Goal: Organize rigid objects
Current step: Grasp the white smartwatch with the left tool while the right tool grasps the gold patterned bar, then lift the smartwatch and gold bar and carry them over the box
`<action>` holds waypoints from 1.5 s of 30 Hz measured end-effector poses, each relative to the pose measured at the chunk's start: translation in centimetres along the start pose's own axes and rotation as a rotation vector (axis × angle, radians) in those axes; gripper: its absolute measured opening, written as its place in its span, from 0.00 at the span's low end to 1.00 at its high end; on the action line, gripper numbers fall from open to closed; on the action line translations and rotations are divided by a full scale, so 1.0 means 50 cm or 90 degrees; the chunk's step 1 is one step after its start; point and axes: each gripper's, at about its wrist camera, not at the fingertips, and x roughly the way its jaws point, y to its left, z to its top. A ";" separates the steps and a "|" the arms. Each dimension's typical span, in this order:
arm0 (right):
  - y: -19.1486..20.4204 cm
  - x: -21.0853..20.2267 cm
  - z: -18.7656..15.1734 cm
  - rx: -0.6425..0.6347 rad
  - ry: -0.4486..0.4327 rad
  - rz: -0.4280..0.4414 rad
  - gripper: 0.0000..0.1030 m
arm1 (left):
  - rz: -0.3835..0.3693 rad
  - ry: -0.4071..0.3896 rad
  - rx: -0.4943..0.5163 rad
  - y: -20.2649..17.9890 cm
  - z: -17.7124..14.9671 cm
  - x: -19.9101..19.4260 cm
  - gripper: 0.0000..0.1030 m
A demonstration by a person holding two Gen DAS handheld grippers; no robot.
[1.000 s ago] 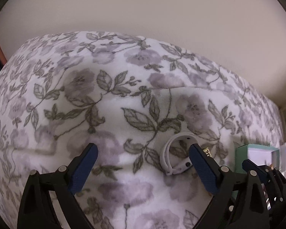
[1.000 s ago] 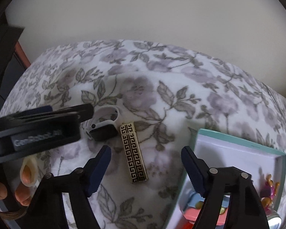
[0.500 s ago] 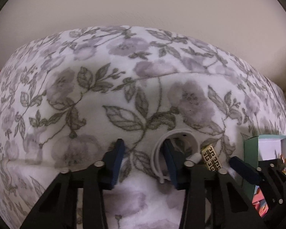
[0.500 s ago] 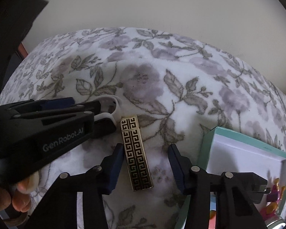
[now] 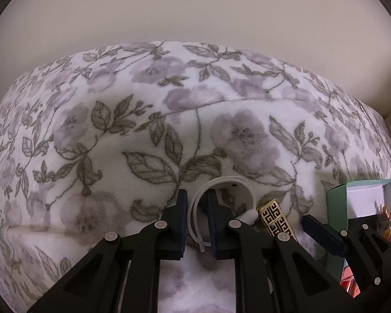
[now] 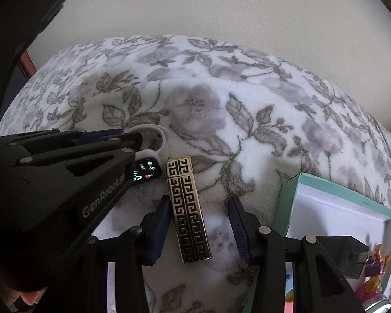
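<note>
A smartwatch with a white strap point(image 5: 221, 185) lies on the floral blanket; its lit screen point(image 6: 145, 172) shows in the right wrist view. My left gripper point(image 5: 196, 217) is shut on the strap's left side. A gold lighter with a black key pattern point(image 6: 189, 208) lies beside the watch; it also shows in the left wrist view point(image 5: 275, 220). My right gripper point(image 6: 198, 227) is open, its fingers astride the lighter, the left pad close to it and the right pad apart from it.
A teal box with a white inside point(image 6: 338, 208) stands to the right and holds a black plug point(image 6: 352, 258) and small colourful toys point(image 6: 375, 268). The floral blanket point(image 5: 169, 130) covers the surface. A plain wall is behind.
My left gripper has closed from wide open onto the watch strap. My right gripper has narrowed and come down around the lighter. The watch screen has lit up.
</note>
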 end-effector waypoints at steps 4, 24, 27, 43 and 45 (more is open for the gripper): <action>0.000 -0.003 -0.002 -0.001 -0.001 0.003 0.35 | -0.002 -0.002 0.002 0.001 -0.004 -0.005 0.14; -0.009 -0.052 -0.063 0.029 0.027 0.024 0.21 | -0.011 0.017 -0.032 0.006 -0.045 -0.049 0.06; -0.010 -0.068 -0.074 0.032 0.025 0.026 0.21 | -0.018 0.022 -0.043 0.006 -0.055 -0.057 0.06; -0.026 -0.218 -0.144 0.062 -0.012 0.032 0.21 | -0.053 0.006 -0.089 -0.002 -0.121 -0.187 0.06; -0.030 -0.240 -0.155 0.068 -0.020 0.035 0.21 | -0.064 -0.002 -0.097 -0.007 -0.133 -0.213 0.06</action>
